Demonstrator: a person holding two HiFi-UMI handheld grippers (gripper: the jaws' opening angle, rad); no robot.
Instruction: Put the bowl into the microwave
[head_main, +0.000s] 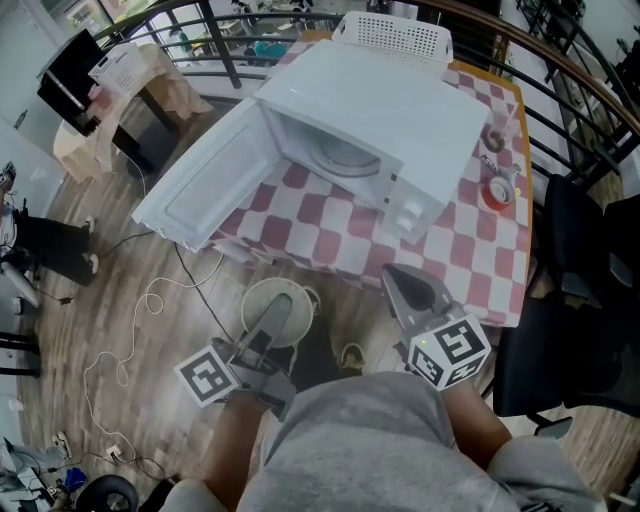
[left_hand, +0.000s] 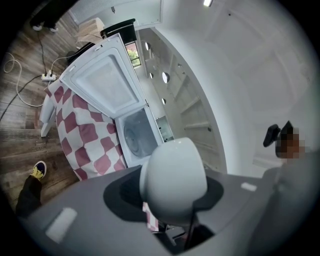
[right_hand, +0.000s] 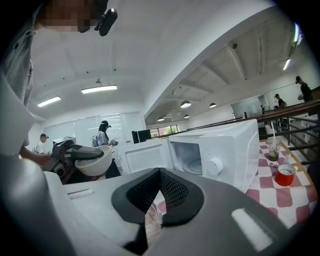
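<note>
The left gripper (head_main: 272, 322) has its jaws clamped on the rim of the pale bowl (left_hand: 174, 177). It holds the bowl level over the floor, just short of the checkered worktop (head_main: 330, 235) and well apart from the microwave (head_main: 380, 130), likely so it can travel straight in. The microwave door (head_main: 205, 185) stands swung fully aside, leaving the cavity with its turntable (head_main: 345, 155) exposed toward the person and the path for the bowl clear. The right gripper (right_hand: 159, 192) hovers beside it over the worktop edge, jaws drawn together on nothing, apparently kept free in reserve.
</note>
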